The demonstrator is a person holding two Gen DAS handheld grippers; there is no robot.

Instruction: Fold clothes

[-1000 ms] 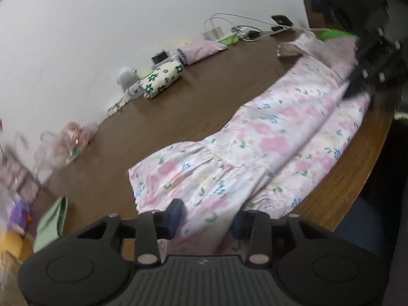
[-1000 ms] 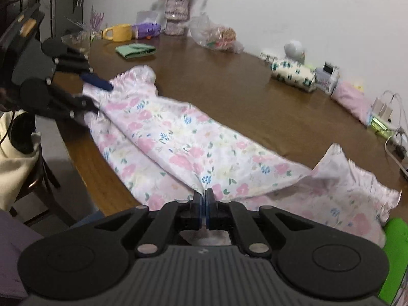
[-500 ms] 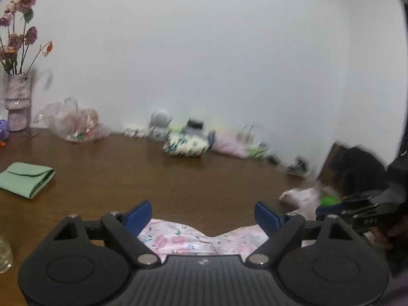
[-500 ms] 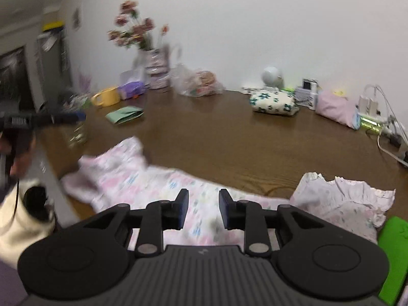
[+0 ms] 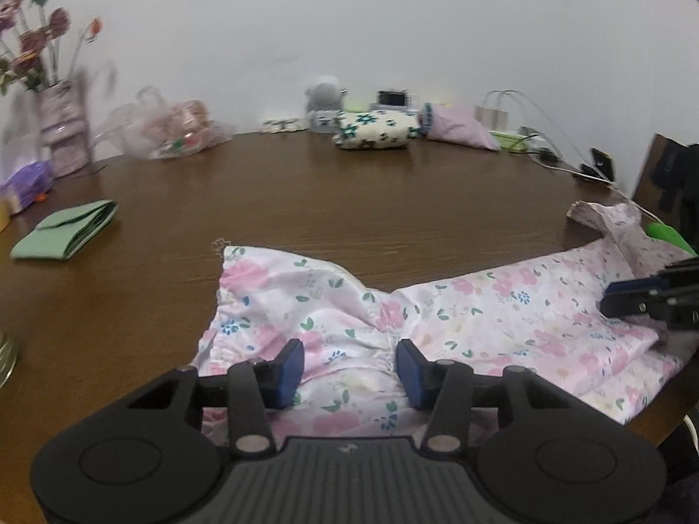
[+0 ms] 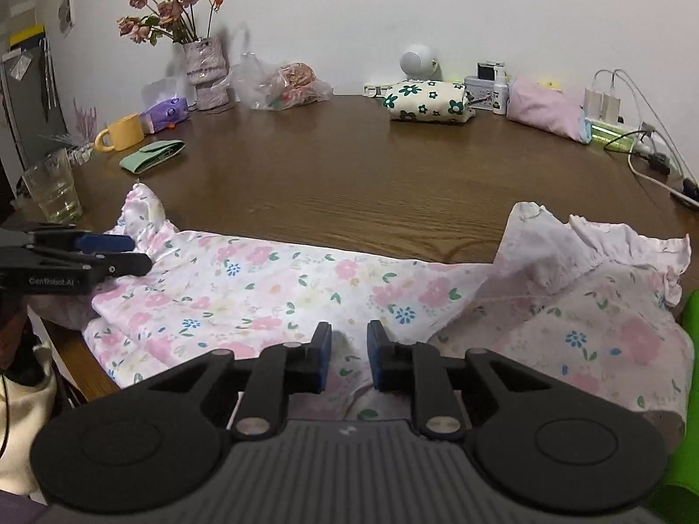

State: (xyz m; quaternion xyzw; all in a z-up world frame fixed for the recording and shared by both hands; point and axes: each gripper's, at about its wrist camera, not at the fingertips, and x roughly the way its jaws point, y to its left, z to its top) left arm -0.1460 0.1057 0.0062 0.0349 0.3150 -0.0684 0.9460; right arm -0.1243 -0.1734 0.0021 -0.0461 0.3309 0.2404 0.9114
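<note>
A pink floral garment [image 5: 480, 305] [image 6: 262, 279] lies lengthwise along the near edge of the brown wooden table [image 5: 349, 201] [image 6: 349, 174], partly folded over itself. My left gripper [image 5: 349, 369] hovers over its gathered left end. Its jaws are closing, with a wide gap between them and fabric lying beneath, not pinched. My right gripper [image 6: 349, 358] sits over the garment's middle near the ruffled end [image 6: 589, 253]. Its jaws are closing too, with a narrow gap and cloth below. Each gripper also shows in the other view: the right gripper [image 5: 633, 301] and the left gripper [image 6: 109, 253].
Along the wall stand a flower vase [image 6: 205, 70], a plastic bag [image 6: 284, 83], a floral pouch [image 6: 428, 100], a pink pouch [image 6: 546, 109] and chargers with cables [image 6: 620, 131]. A green folded cloth [image 6: 153, 155], a yellow mug [image 6: 122, 133] and a glass [image 6: 52, 192] are at the left.
A second ago both grippers were rolled, the right shut on the garment. Both then let go and tipped up. Now they are level and lower over the cloth, with narrower jaws.
</note>
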